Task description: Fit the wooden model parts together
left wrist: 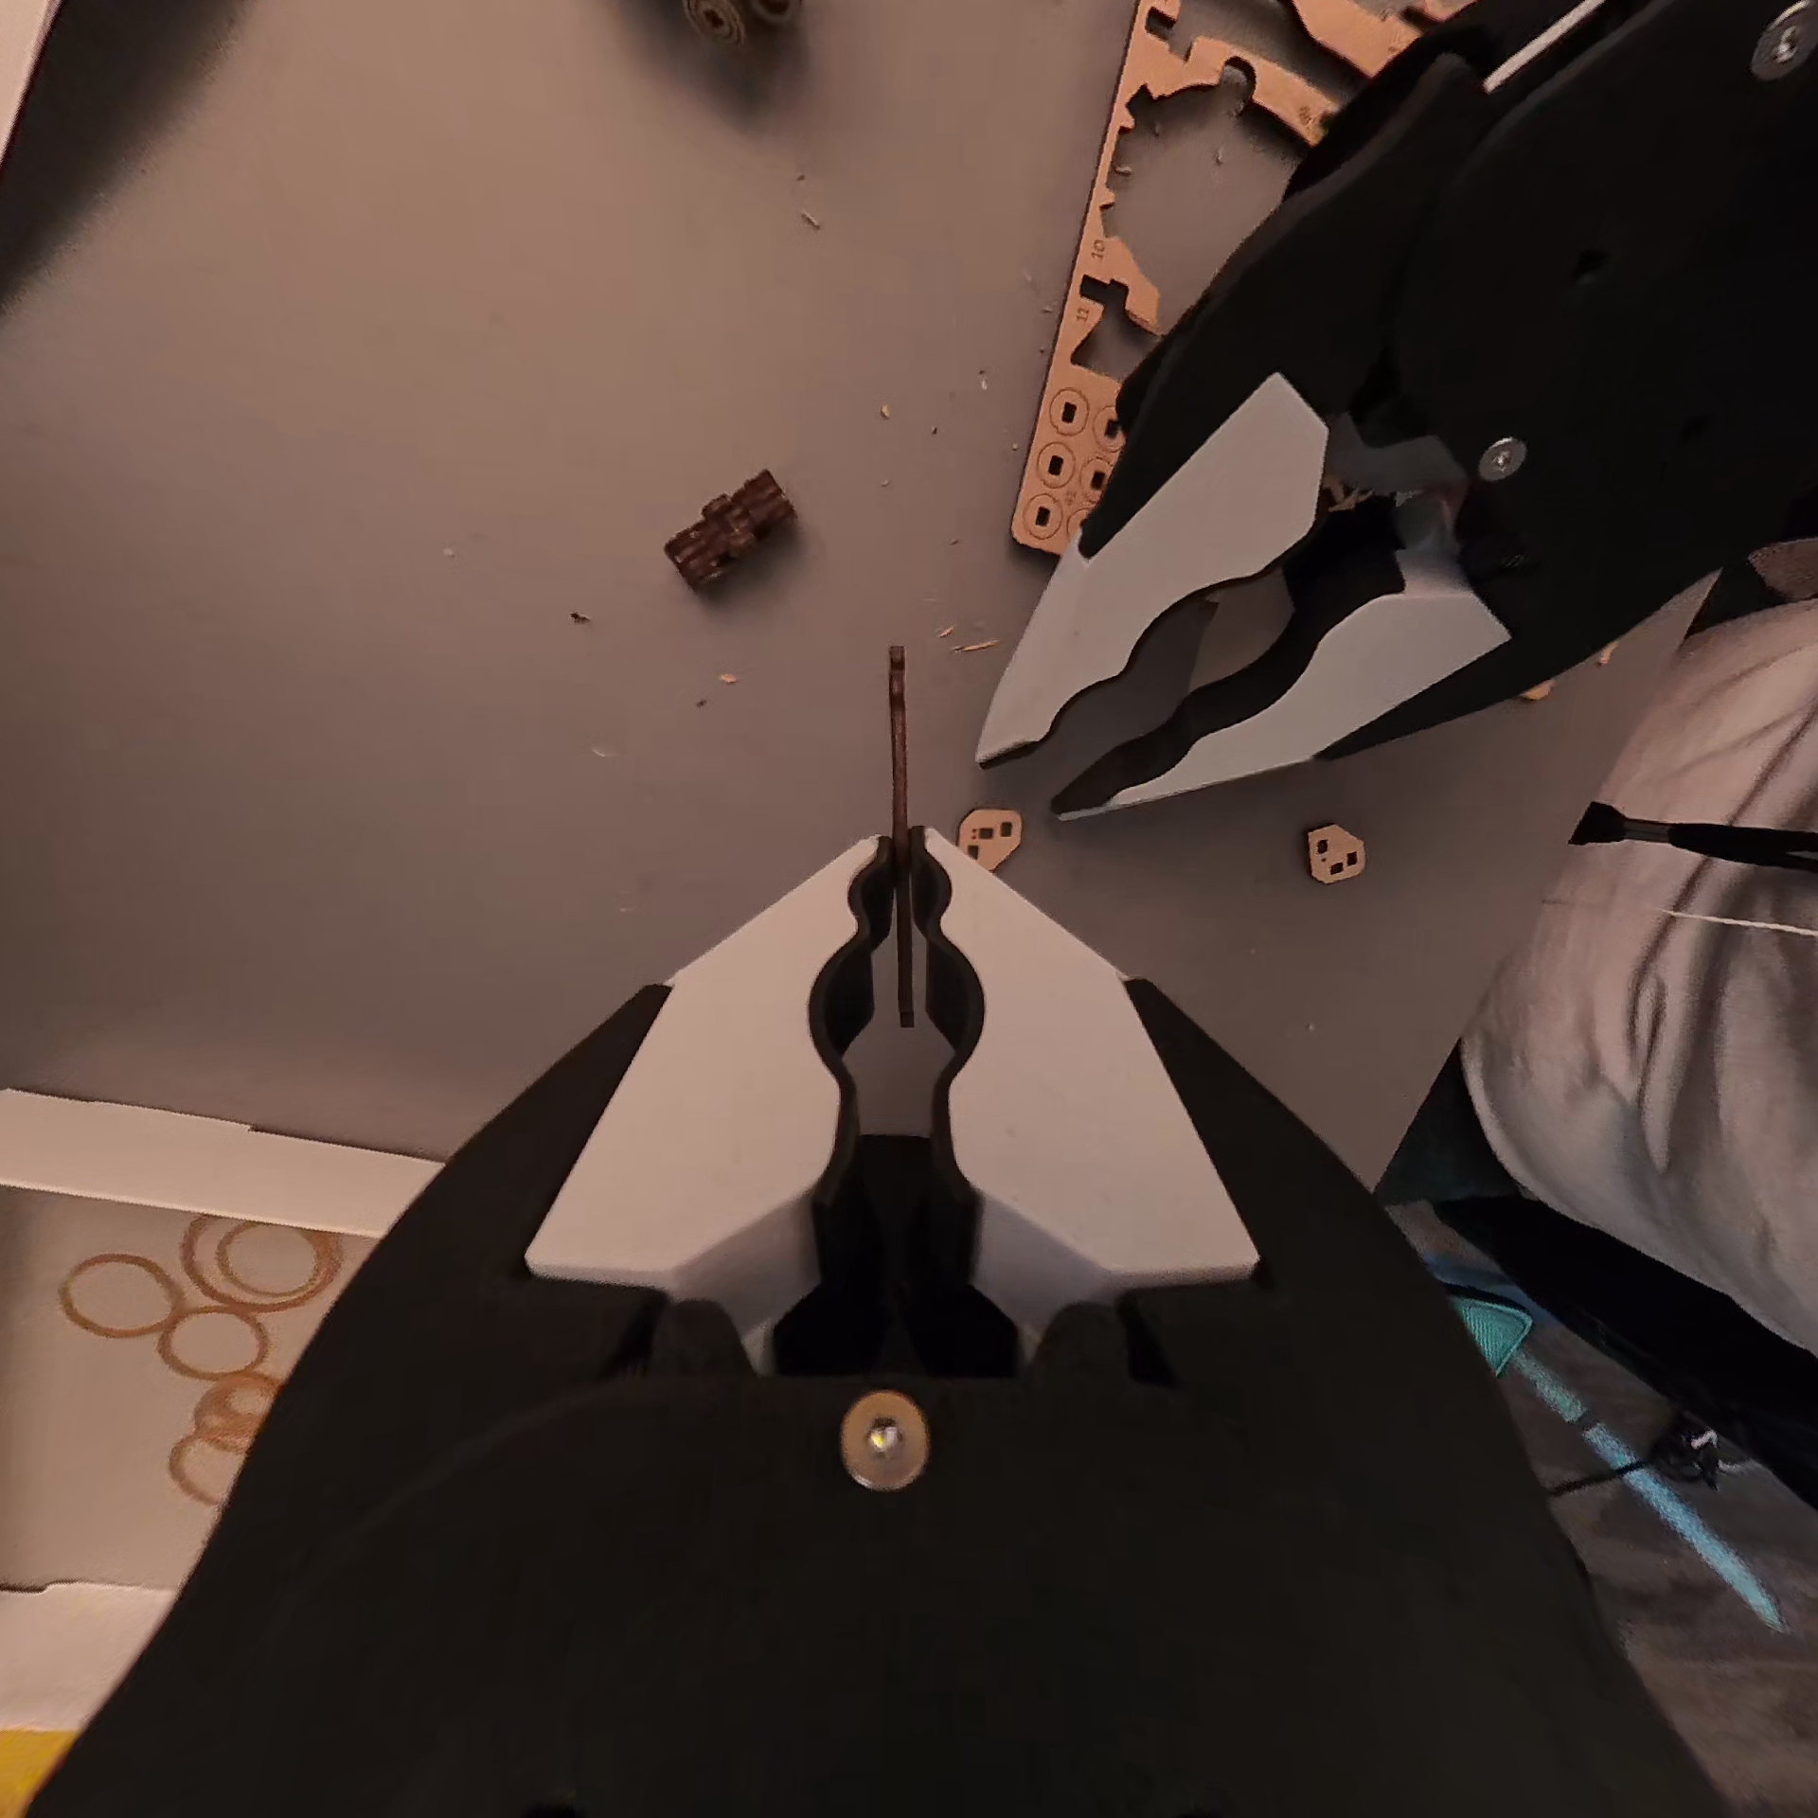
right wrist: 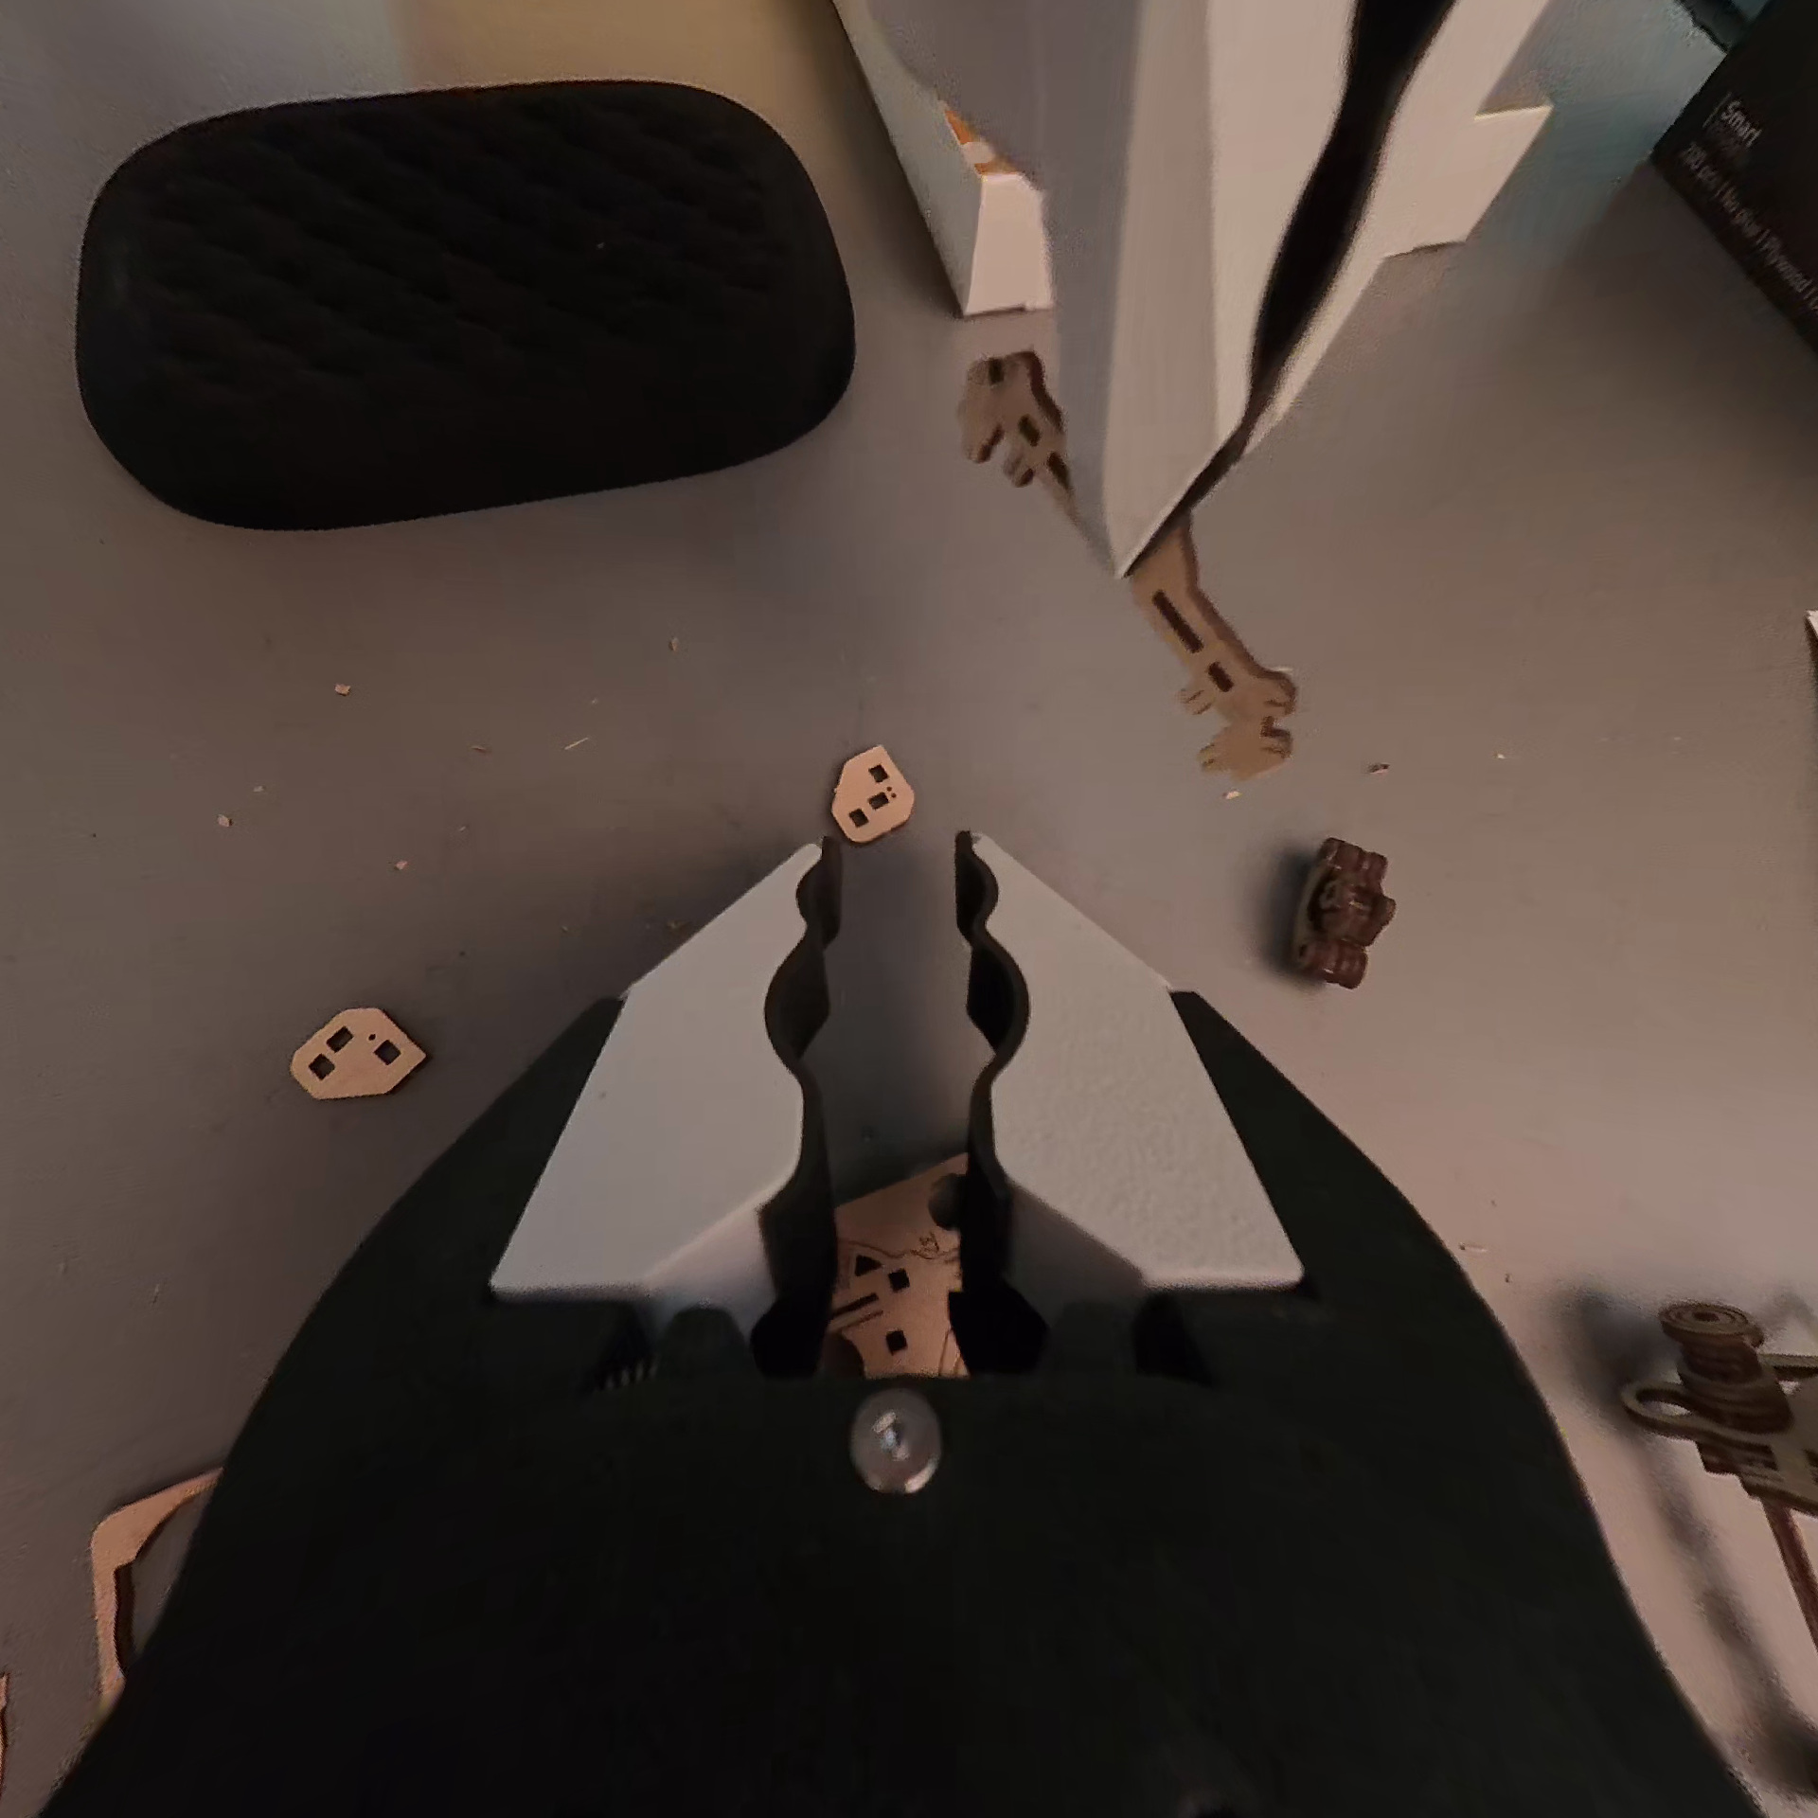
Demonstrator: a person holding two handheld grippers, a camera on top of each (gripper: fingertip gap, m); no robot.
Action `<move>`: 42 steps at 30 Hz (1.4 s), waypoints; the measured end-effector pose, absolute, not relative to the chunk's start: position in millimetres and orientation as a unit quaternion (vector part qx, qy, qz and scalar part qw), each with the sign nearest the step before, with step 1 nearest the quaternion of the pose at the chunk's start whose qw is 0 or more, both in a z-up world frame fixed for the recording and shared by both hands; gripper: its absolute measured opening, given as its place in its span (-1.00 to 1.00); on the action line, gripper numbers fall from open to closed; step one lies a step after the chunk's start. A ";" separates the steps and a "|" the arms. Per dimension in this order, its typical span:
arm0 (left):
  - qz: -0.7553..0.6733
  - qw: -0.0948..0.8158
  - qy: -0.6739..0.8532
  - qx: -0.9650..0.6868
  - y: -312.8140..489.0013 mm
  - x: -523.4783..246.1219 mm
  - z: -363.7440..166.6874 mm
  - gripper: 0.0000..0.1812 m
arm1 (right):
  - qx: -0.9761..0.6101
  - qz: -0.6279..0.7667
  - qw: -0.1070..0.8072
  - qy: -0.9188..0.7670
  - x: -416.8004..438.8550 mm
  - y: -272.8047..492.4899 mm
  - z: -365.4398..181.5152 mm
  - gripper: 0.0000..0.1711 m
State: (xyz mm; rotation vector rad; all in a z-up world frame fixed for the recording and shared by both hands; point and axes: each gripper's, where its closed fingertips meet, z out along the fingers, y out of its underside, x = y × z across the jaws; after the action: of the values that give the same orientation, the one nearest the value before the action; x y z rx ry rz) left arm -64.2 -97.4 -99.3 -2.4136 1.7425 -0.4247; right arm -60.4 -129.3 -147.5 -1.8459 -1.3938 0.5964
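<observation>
My left gripper (left wrist: pixel 897 848) is shut on a thin flat wooden part (left wrist: pixel 897 748), seen edge-on and sticking out past the tips. In the right wrist view the same part (right wrist: pixel 1212 657) is a long slotted strip held above the table by the left gripper (right wrist: pixel 1151 541). My right gripper (right wrist: pixel 897 842) is open and empty, just short of a small tan slotted piece (right wrist: pixel 874 795) lying flat. It shows in the left wrist view (left wrist: pixel 1023 787) close to the right of the held strip. A second tan piece (right wrist: pixel 356 1055) lies to the left. A dark gear block (right wrist: pixel 1343 910) lies to the right.
A black padded rest (right wrist: pixel 462 295) lies at the far left. A punched wooden sheet (left wrist: pixel 1107 295) lies at the back right. A white box with thin rings (left wrist: pixel 207 1318) is at the near left. A wooden sub-assembly (right wrist: pixel 1731 1377) sits at the right. A person's clothing (left wrist: pixel 1672 984) borders the table. The left gripper's tips are roughly 6 centimetres from the right gripper's. It is some 8 centimetres from my right tips to the dark gear block (right wrist: pixel 1343 910). It is also in sight in the left wrist view (left wrist: pixel 746 530).
</observation>
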 end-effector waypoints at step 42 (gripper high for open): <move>-0.264 0.035 0.537 -0.800 -121.1 -71.4 -93.0 -0.99 | -0.716 0.239 0.379 -0.535 -69.2 -141.7 -143.4 -0.76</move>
State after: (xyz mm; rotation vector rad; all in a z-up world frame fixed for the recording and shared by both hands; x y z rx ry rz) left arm -71.4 -121.1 -93.0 -2.4597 1.6500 -0.8110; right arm -69.2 -141.7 -143.4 -1.8294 -1.3680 0.6103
